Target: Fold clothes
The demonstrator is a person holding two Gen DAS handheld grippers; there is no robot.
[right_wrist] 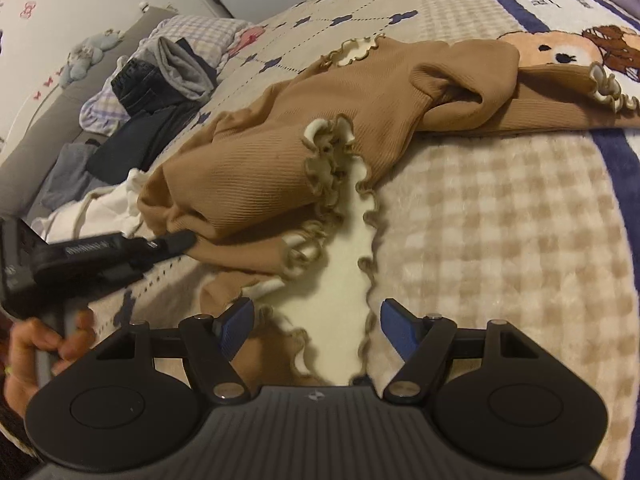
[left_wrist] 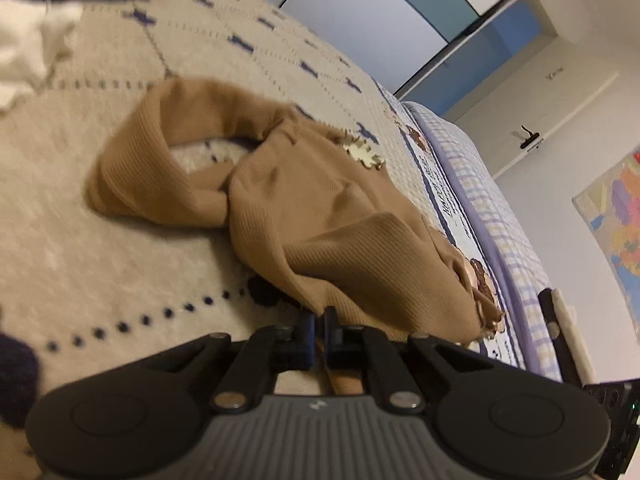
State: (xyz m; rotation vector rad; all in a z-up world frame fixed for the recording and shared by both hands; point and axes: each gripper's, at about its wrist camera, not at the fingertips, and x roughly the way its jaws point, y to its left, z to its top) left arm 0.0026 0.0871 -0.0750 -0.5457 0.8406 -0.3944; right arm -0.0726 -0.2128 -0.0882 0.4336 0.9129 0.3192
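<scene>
A tan ribbed top (left_wrist: 304,208) with cream ruffled trim lies crumpled on the bed blanket (left_wrist: 100,240). My left gripper (left_wrist: 319,332) is shut on an edge of the tan top at its near side. In the right wrist view the top (right_wrist: 280,140) spreads across the middle, and the left gripper (right_wrist: 176,242) pinches its left fold. My right gripper (right_wrist: 316,326) is open, its blue pads on either side of the top's cream ruffled hem (right_wrist: 340,272), which lies between the jaws without being clamped.
A pile of dark, grey and checked clothes (right_wrist: 160,80) sits at the far left by a grey headboard (right_wrist: 44,120). A white garment (right_wrist: 100,212) lies beside the top. The bed's edge (left_wrist: 500,208) drops off to the right, with a wall map (left_wrist: 624,216) beyond.
</scene>
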